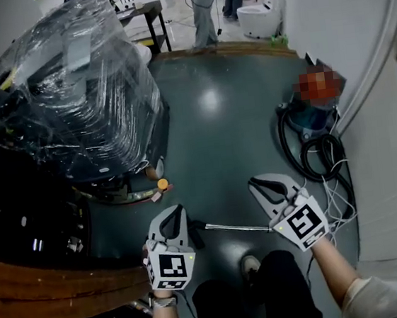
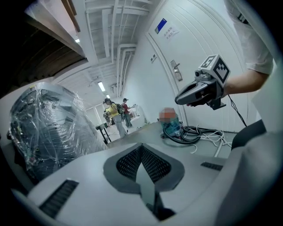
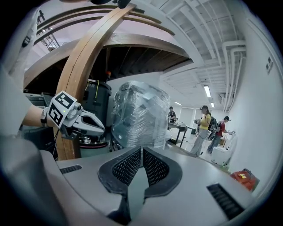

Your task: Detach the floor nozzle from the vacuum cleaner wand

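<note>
In the head view a thin metal wand (image 1: pixel 238 227) lies on the dark floor between my two grippers. At its left end is a dark part (image 1: pixel 195 235), half hidden behind my left gripper (image 1: pixel 178 209); I cannot tell whether it is the floor nozzle. My right gripper (image 1: pixel 255 182) hovers above the wand's right end. Both grippers are shut, with nothing between the jaws, as the left gripper (image 2: pixel 141 146) and right gripper (image 3: pixel 141 149) views show. The vacuum canister (image 1: pixel 312 115) stands by the right wall with its black hose (image 1: pixel 324 156) coiled beside it.
A big machine wrapped in clear film (image 1: pixel 70 91) fills the left side. A wooden beam (image 1: pixel 49 286) runs along the near left. White cables (image 1: pixel 338 199) lie near the hose. People (image 1: pixel 202 4) stand far back by a table. The person's shoe (image 1: pixel 250 264) is below the wand.
</note>
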`<move>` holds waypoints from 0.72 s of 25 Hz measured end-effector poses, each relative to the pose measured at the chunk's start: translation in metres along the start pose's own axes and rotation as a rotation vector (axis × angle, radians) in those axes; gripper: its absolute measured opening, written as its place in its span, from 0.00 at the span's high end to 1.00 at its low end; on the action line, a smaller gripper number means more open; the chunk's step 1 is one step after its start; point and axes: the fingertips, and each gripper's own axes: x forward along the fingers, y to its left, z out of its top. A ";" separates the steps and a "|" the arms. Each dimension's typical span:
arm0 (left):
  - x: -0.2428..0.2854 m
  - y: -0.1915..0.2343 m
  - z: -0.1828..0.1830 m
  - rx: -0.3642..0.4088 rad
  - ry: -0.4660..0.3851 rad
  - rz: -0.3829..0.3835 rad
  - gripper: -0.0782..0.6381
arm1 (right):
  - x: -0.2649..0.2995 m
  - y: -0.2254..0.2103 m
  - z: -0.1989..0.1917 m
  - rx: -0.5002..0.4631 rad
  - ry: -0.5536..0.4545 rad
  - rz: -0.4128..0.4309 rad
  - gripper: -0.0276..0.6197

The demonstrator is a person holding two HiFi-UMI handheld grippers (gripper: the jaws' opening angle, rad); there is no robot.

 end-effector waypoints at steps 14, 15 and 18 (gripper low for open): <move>0.030 -0.039 -0.130 0.016 -0.016 -0.013 0.90 | 0.032 0.049 -0.133 -0.008 0.039 -0.028 0.90; 0.031 -0.041 -0.134 0.016 -0.016 -0.010 0.90 | 0.032 0.052 -0.137 -0.011 0.034 -0.029 0.90; 0.031 -0.050 -0.145 0.015 -0.016 -0.011 0.90 | 0.031 0.059 -0.144 -0.017 0.024 -0.032 0.90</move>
